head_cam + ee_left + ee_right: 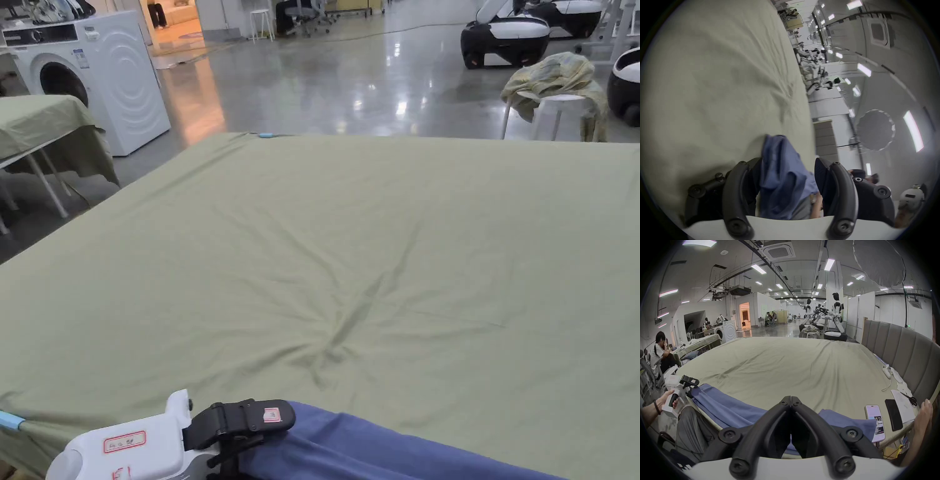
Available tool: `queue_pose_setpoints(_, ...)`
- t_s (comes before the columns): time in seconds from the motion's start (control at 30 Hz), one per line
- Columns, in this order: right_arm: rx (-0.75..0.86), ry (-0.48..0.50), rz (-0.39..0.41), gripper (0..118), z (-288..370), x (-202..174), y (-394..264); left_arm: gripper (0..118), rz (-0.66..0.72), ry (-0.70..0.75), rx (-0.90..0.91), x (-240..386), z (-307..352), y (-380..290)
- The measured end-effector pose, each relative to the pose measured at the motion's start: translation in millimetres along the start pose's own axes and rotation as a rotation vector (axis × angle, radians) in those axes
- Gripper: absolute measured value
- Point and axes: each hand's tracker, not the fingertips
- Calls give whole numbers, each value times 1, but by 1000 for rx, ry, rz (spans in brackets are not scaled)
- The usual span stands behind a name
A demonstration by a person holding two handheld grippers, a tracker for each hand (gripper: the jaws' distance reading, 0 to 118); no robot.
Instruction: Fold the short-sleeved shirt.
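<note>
The blue shirt (387, 447) lies soft and light along the near edge of the bed (375, 250). The left tongs (788, 177) are open around one end. The right tongs (791, 398) are closed, empty. Best grip: corners or hem

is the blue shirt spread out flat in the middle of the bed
No, the blue shirt lies bunched along the near edge of the green sheet, whose middle is bare in the right gripper view.

Head view looks down across the wide olive-green sheeted bed (375, 250); left gripper view rolled sideways, close; right gripper view level, sharing the bed.
</note>
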Motion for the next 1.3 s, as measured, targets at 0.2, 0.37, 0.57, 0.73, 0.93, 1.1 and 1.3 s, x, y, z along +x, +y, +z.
queue_pose_setpoints(0.2,-22,0,-15,0,-2,5,-3,25,-47,223,3,11,-39,-9)
queue_pose_setpoints(0.37,-23,-20,4,0,5,10,-7,11,-123,206,103,40,-20,1)
queue_pose_setpoints(0.57,-17,-18,-53,0,4,24,-14,11,-337,373,229,124,35,35)
queue_pose_setpoints(0.73,10,-3,-136,0,1,33,-16,11,-523,425,183,195,2,-5)
queue_pose_setpoints(0.93,14,6,-142,0,10,31,-12,11,-580,251,55,198,-114,-104)
queue_pose_setpoints(1.1,5,-49,-121,0,22,35,-22,12,-561,256,-129,165,-199,-139)
queue_pose_setpoints(1.3,-28,-76,-210,0,25,58,-44,35,-643,212,-188,179,-205,-138)
